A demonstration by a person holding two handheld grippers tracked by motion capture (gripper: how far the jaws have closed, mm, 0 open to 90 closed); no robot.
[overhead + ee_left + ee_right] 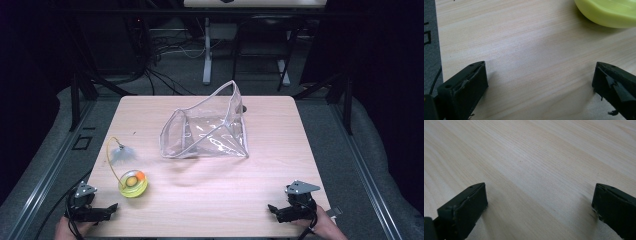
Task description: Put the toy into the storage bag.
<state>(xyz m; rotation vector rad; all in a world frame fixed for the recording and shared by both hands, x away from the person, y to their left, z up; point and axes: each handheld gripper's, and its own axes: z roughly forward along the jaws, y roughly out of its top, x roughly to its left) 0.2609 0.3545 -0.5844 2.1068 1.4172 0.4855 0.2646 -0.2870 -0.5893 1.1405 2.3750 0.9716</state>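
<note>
- Seen from the high view, a light wood tabletop (pixel 260 190) carries a clear plastic pouch (pixel 207 131) near its middle, its white-edged mouth gaping toward the left and one corner standing up at the far side.
- Toward the near left, a small yellow-green bowl (pixel 133 184) sits on the wood with an orange piece and a pale rounded piece inside; what these are cannot be told.
- A thin yellow cord (pixel 110 157) arcs up from the bowl to a small pale fluffy object (pixel 122 152) lying just beyond it.
- At the near left corner, the left gripper (pixel 111 209) rests low at the tabletop's edge in a person's hand, its jaws spread wide and holding nothing, pointing toward the bowl.
- The left gripper view shows the bowl's rim (pixel 607 12) at upper right, well apart from the two black jaws, with bare wood between them.
- At the near right, the right gripper (pixel 274 210) is held in the other hand, a grey three-cornered plate (pixel 302 187) on top, its jaws likewise wide apart and empty.
- The right gripper view looks along those jaws over plain wood grain (pixel 536 170).
- Both grippers lie well apart from the pouch.
</note>
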